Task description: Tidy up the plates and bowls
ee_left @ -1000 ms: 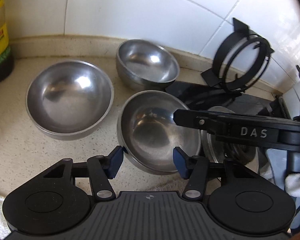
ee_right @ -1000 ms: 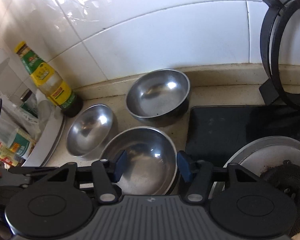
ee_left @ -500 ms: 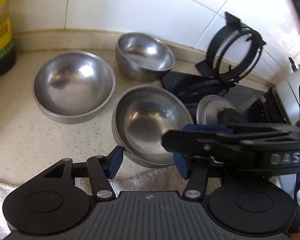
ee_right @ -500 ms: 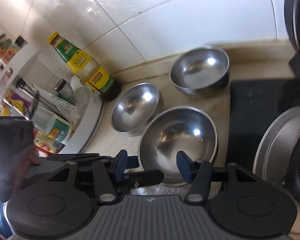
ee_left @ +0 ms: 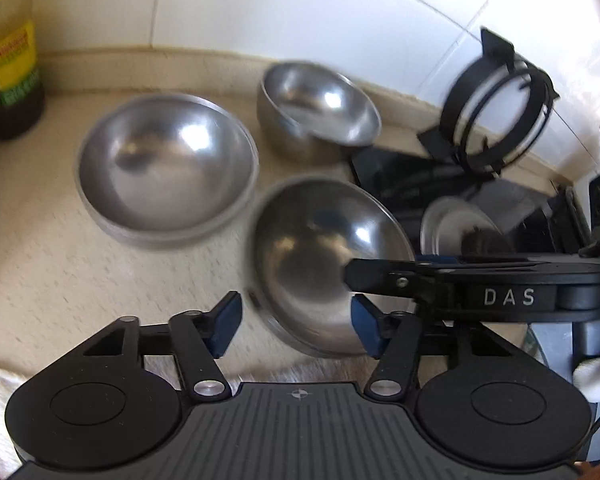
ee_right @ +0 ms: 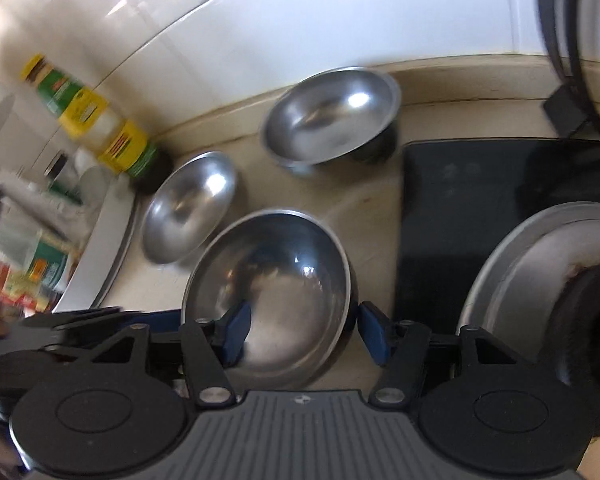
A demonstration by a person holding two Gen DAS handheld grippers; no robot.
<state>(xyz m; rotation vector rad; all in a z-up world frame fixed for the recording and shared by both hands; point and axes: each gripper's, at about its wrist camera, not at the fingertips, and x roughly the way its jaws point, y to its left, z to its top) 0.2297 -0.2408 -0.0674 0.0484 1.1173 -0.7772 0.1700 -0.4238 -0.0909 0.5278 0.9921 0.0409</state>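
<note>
Left view: the left gripper (ee_left: 296, 330) is wide open and holds nothing. The near bowl (ee_left: 324, 256) sits on the counter (ee_left: 60, 280) just past its tips. Two more bowls (ee_left: 168, 164) sit behind.

Right view: the right gripper (ee_right: 304, 332) is wide open around the near bowl's (ee_right: 272, 280) rim, not pinching it.

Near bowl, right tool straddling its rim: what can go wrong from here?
1. The near bowl is smooth, curved steel; the right tool, open across its rim, may slip off when closing.
2. The left tool is open at the same bowl, so the two may collide.
3. The left bowl sits close; a shove could knock it.
</note>
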